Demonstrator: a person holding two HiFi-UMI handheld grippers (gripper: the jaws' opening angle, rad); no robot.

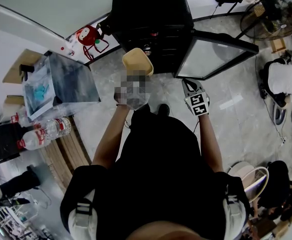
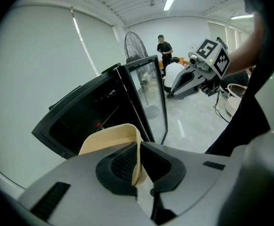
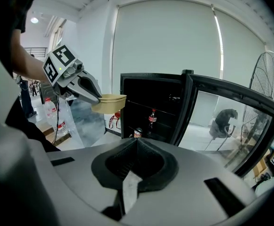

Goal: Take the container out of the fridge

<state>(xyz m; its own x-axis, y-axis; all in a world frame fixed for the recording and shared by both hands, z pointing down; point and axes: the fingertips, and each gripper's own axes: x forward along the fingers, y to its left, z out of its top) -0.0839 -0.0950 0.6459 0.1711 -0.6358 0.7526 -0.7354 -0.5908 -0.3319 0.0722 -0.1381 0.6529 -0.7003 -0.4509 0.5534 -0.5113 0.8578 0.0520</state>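
Observation:
A beige plastic container [image 1: 137, 62] hangs in the air in front of the open black fridge [image 1: 151, 21], outside it. My left gripper [image 1: 135, 79] is shut on the container's rim, and the thin beige wall [image 2: 109, 142] is pinched between the pads. In the right gripper view the container [image 3: 108, 102] sits at the tip of the left gripper [image 3: 78, 81]. My right gripper [image 1: 192, 90] is to the right, near the glass door [image 1: 217, 58], and its jaws [image 3: 137, 147] are shut with nothing in them. A cola bottle [image 3: 152, 118] and a can [image 3: 137, 133] stand on the fridge shelves.
The fridge door [image 3: 221, 114] stands wide open to the right. A table [image 1: 65, 79] with a clear bag and water bottles [image 1: 45, 131] stands at the left. A floor fan [image 1: 273, 14] and a crouching person [image 1: 286, 81] are at the far right.

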